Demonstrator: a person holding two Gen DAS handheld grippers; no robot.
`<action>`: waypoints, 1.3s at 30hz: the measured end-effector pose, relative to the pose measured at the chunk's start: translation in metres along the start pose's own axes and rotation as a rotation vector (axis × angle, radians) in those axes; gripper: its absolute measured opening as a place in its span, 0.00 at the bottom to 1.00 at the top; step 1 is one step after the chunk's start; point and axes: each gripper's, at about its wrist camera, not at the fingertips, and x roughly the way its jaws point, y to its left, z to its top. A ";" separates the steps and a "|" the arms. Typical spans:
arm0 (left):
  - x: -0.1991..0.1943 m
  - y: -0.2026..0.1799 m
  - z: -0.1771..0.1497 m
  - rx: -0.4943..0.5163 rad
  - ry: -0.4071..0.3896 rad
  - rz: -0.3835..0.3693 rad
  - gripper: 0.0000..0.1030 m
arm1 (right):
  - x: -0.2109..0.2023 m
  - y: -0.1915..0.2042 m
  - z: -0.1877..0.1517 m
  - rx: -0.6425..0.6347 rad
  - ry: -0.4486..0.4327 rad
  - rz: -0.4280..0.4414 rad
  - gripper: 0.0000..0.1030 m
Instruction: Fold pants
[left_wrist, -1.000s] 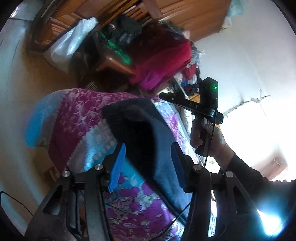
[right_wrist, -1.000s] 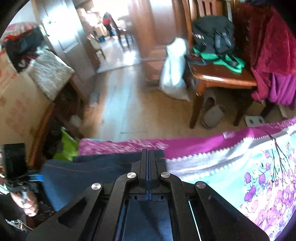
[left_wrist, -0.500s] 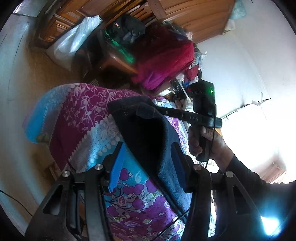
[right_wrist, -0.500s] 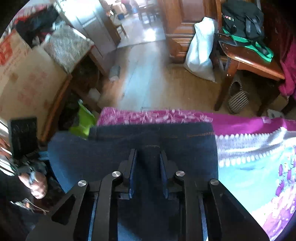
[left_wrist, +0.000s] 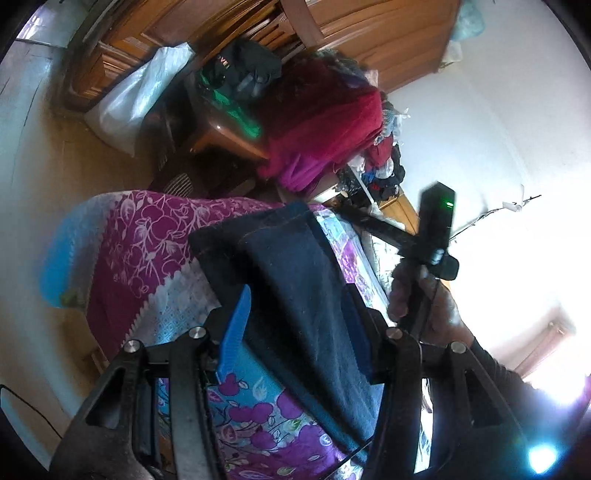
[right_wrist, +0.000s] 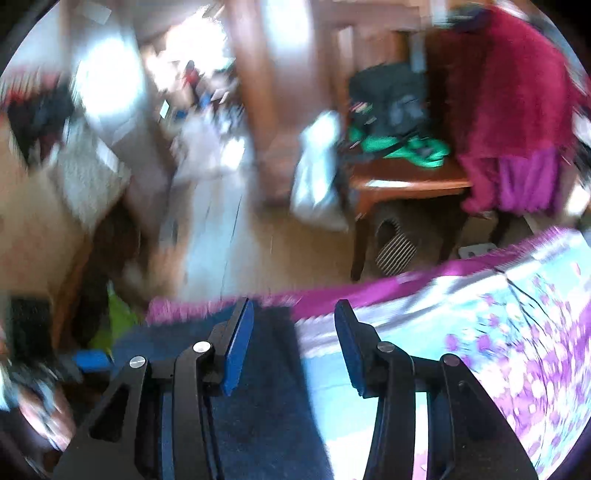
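Dark blue jeans (left_wrist: 295, 280) lie as a long folded strip on the floral bedspread (left_wrist: 140, 251), with their stitched end near the bed's far edge. My left gripper (left_wrist: 295, 332) is open and straddles the strip, the denim between its blue pads without being pinched. In the left wrist view a hand holds my right gripper (left_wrist: 434, 229) over the bed's right side. The right wrist view is motion-blurred. There my right gripper (right_wrist: 293, 347) is open above the jeans (right_wrist: 258, 398), and nothing lies between its pads.
Beyond the bed stands a wooden chair (right_wrist: 406, 181) with a black bag (right_wrist: 388, 99) and a magenta blanket (right_wrist: 517, 110) on it. A white plastic sack (right_wrist: 317, 177) leans by the wardrobe. Wooden floor (right_wrist: 221, 221) runs past the bed's edge.
My right gripper was shut on the jeans' end a second ago; it has opened, let the denim go and swung away. The left gripper has stayed open over the strip.
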 end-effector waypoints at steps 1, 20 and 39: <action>0.000 -0.001 0.000 -0.002 -0.001 -0.001 0.50 | -0.007 -0.008 -0.001 0.035 -0.007 0.003 0.45; 0.056 -0.006 0.002 0.070 0.114 0.095 0.34 | 0.031 -0.012 -0.018 -0.006 0.163 0.195 0.38; 0.056 -0.007 0.004 0.044 0.115 0.073 0.35 | 0.048 0.014 -0.030 -0.271 0.194 -0.008 0.02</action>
